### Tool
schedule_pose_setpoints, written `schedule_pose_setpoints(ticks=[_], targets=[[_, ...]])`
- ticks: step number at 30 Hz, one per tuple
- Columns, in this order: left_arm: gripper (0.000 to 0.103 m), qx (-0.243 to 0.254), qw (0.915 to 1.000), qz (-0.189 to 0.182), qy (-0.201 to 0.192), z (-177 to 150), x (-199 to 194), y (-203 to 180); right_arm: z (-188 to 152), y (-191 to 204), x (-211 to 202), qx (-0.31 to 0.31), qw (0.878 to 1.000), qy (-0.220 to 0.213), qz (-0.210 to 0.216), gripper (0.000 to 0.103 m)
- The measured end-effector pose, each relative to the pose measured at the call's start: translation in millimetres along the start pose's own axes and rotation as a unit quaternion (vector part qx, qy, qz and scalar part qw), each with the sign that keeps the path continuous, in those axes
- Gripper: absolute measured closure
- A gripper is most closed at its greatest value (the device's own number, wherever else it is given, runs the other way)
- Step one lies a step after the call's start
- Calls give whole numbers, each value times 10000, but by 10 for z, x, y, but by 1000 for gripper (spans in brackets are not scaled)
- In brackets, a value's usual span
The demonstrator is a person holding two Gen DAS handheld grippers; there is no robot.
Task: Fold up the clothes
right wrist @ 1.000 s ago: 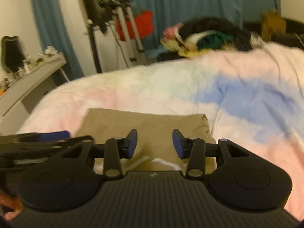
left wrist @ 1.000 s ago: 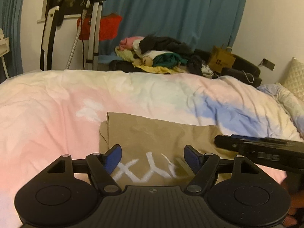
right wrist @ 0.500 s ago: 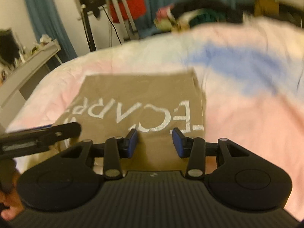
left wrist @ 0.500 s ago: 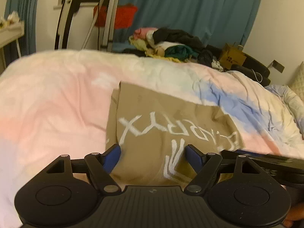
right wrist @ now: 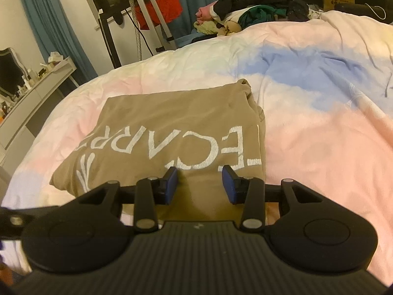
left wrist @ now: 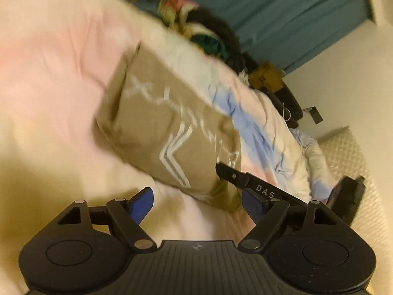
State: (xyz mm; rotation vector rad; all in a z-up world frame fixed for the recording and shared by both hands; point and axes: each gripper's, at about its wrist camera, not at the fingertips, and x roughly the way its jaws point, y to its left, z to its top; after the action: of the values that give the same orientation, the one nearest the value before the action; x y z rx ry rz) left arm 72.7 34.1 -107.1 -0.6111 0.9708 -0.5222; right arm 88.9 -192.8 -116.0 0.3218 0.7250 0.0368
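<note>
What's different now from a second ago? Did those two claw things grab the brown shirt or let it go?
Neither grabbed anything. The left gripper rolled sideways and pulled off to the shirt's side, over the duvet. The right gripper rose and tipped down, so the white lettering shows more fully. Both stayed open and empty; the shirt stayed folded where it lay.

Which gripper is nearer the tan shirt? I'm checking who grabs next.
Right. The right gripper hangs over the tan shirt's near edge; the left gripper sits off its corner, over the duvet.

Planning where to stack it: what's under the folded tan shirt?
The tan shirt lies on the pastel duvet. Whatever lies directly beneath the shirt is covered.
</note>
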Motion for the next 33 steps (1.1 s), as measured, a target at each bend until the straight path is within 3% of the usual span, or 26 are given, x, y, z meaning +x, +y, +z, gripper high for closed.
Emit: schedule_pose_setpoints(ticks=[4, 7, 13, 15, 17, 23, 24, 25, 26, 27, 28, 30, 33], targets=[[27, -821, 9964, -3, -202, 125, 234, 234, -11, 5, -1, -16, 10000, -22, -14, 61], [31, -1141, 9924, -225, -408, 187, 256, 343, -22, 5, 1, -19, 10000, -43, -22, 61], [33, -550, 9933, -619, -811, 140, 137, 150, -22, -12, -10, 96, 9999, -82, -61, 61], [33, -537, 9955, -397, -665, 148, 200, 152, -21, -12, -10, 115, 9999, -80, -69, 61], [38, -889, 9952, -133, -383, 152, 313, 290, -23, -1, -1, 102, 9999, -53, -60, 61], [40, -1326, 9903, -278, -291, 194, 344, 391, -1, -39, -188, 621, 9976, -318, 30, 57], [42, -1352, 9900, -278, -290, 204, 353, 404, 7, -65, -245, 815, 9958, -419, 95, 55], [45, -1367, 9898, -281, -287, 216, 358, 417, 12, -88, -300, 1028, 9933, -493, 175, 44], [48, -1382, 9896, -284, -285, 228, 364, 430, 9, -110, -357, 1275, 9899, -542, 289, 38], [49, -1357, 9899, -281, -295, 232, 361, 433, -16, -144, -397, 1605, 9841, -536, 536, 24], [52, -1319, 9904, -276, -309, 233, 356, 432, -51, -185, -425, 1976, 9753, -499, 854, 19], [56, -1272, 9908, -296, -351, 234, 333, 428, -120, -267, -481, 2702, 9504, -422, 1483, 19], [63, -1275, 9900, -400, -447, 229, 269, 418, -292, -359, -332, 3666, 9012, 36, 2310, 19]])
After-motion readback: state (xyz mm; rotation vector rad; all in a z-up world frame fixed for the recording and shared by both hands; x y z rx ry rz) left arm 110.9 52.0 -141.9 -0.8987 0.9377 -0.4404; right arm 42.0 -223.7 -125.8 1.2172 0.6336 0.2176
